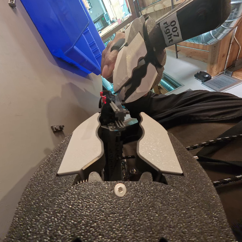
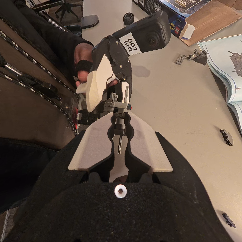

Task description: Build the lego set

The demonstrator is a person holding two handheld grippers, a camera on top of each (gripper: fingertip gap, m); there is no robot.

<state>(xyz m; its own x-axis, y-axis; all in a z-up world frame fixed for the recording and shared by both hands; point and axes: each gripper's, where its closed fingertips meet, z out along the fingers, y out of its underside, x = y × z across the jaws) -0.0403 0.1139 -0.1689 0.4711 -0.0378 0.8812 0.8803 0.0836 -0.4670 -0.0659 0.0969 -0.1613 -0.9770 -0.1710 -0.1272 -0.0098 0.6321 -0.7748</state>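
A black and grey brick model (image 1: 111,117) with small red studs (image 1: 104,97) stands between my left gripper's (image 1: 119,115) wide-spread fingers. It lies against the left finger (image 1: 85,137), and a gap shows to the right finger (image 1: 155,141), so the left gripper is open. My right gripper (image 2: 119,115) is shut on a grey piece with an axle (image 2: 119,124) at the model's (image 2: 91,115) end. The axle (image 2: 120,145) runs back between the fingers. The right gripper also shows in the left wrist view (image 1: 123,99), at the model's far end. The left gripper shows in the right wrist view (image 2: 111,91), around the model.
A blue bin (image 1: 62,32) and a loose grey brick (image 1: 57,128) are on the table (image 1: 26,91). The right wrist view shows a black wheel (image 2: 129,18), a printed box (image 2: 174,22), a cardboard box (image 2: 212,19), an open booklet (image 2: 222,78), a grey plate (image 2: 181,59) and dark loose pieces (image 2: 225,138). Less than 4 cm separates the two grippers' tips. From either gripper's tips it is about 25 cm to the grey plate (image 2: 181,59).
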